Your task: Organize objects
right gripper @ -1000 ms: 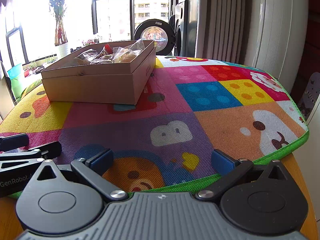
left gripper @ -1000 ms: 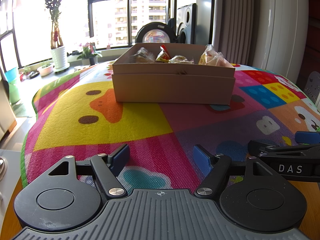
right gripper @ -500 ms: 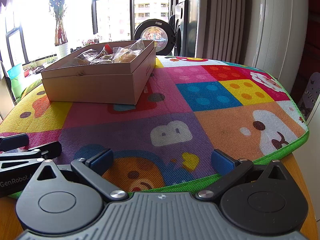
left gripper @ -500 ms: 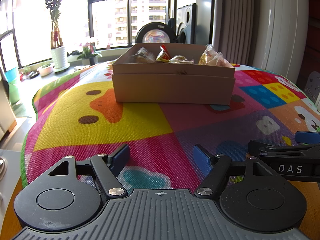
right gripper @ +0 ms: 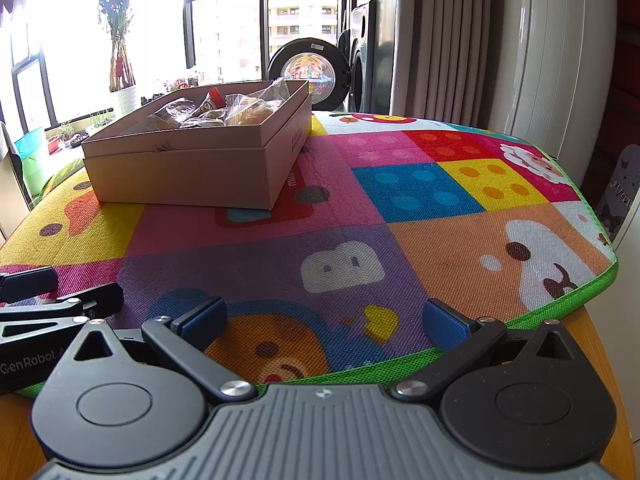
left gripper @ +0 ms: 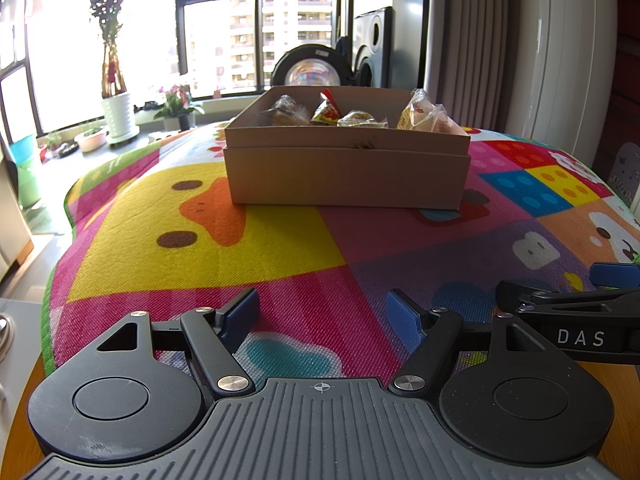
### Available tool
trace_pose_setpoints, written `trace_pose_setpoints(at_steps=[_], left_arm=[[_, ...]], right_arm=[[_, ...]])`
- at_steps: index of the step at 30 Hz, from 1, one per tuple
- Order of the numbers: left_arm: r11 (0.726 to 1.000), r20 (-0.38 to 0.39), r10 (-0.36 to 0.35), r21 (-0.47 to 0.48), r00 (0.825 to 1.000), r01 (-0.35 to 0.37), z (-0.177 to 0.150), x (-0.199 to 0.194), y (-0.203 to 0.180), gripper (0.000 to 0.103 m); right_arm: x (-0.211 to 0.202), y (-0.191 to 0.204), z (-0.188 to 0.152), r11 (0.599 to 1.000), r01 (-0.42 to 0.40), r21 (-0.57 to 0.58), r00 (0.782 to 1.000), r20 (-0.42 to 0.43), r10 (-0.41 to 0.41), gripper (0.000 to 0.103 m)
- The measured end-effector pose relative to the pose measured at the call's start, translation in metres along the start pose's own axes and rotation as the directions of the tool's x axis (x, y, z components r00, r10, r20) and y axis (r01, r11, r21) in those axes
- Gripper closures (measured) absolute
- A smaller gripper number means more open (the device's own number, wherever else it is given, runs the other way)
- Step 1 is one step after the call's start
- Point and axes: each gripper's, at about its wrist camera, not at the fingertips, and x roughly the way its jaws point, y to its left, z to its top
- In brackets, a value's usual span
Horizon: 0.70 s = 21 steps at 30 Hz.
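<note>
On mat point(left gripper: 280, 248), snack-filled box point(left gripper: 346, 176), both claws empty

A home: washing machine point(left gripper: 374, 46), potted plants point(left gripper: 116, 112) by apartment windows, cartoon play mat point(left gripper: 280, 248).

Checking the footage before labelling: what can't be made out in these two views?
- Cardboard box: floor hidden by its front wall, left wrist view.
- Wrapped snacks: count unclear, overlapping, glare.
- Box side print: too small.
- Left claw: cut off by the right wrist view's edge.
</note>
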Motion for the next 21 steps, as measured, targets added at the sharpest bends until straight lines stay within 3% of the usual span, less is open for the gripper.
trace_pose_setpoints(at_steps=[21], left_arm=[[1.0, 0.0, 0.004, 0.006, 1.0, -0.004, 0.0, 0.0, -0.0004, 0.026]], right_arm=[[-0.0001, 0.0002, -0.0001, 1.0, 0.0, 0.0, 1.0, 0.0, 0.0, 0.0]])
